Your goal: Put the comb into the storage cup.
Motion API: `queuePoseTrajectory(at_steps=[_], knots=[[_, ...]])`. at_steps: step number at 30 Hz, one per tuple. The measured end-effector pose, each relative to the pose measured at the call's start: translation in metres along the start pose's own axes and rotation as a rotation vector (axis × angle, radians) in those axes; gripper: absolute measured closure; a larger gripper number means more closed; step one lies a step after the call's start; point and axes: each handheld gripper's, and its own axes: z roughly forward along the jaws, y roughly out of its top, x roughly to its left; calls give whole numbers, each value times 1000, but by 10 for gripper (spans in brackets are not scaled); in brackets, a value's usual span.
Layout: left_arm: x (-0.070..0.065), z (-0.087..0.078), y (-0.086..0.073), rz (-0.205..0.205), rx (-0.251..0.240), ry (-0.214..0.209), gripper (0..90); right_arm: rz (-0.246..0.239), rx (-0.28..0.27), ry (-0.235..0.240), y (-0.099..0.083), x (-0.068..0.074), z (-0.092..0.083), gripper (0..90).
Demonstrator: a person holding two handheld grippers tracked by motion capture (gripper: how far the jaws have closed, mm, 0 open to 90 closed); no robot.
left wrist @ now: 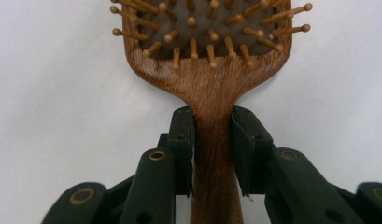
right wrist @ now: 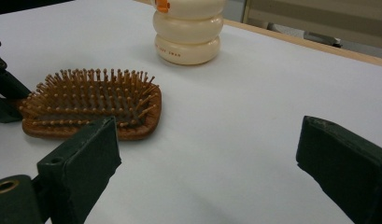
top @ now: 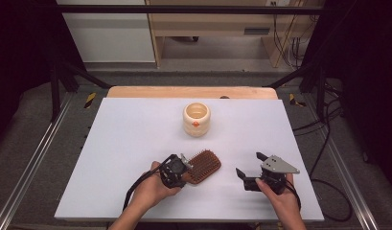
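A wooden paddle hairbrush [top: 203,166] lies bristles-up on the white tabletop [top: 126,143], near the front and a little left of centre. My left gripper [top: 185,173] is shut on its handle. In the left gripper view both black pads press the sides of the narrow handle [left wrist: 213,140], just below the brush head [left wrist: 212,70]. My right gripper [top: 248,164] rests to the right of the brush, apart from it, open with nothing between its jaws. In the right gripper view the brush [right wrist: 90,105] lies beyond the left pad and the gripper [right wrist: 207,140] frames bare table.
A cream ribbed cup [top: 196,120] with an orange mark stands upright at the centre back of the table, also visible as the cup [right wrist: 188,32] behind the brush. A wooden edge [top: 191,92] borders the far side. Black frame rails flank the table.
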Motion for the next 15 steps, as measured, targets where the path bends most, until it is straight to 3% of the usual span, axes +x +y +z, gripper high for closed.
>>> queuePoseTrajectory(at_steps=[5,11,15], knots=[[-2,0,-2,-2,-16,12,724,0,0,3,0,0,0,64],[-7,-2,-3,36,-29,52,726,2,-4,6,1,0,0,64],[-9,-9,-3,45,-76,63,726,5,-11,8,1,0,0,64]])
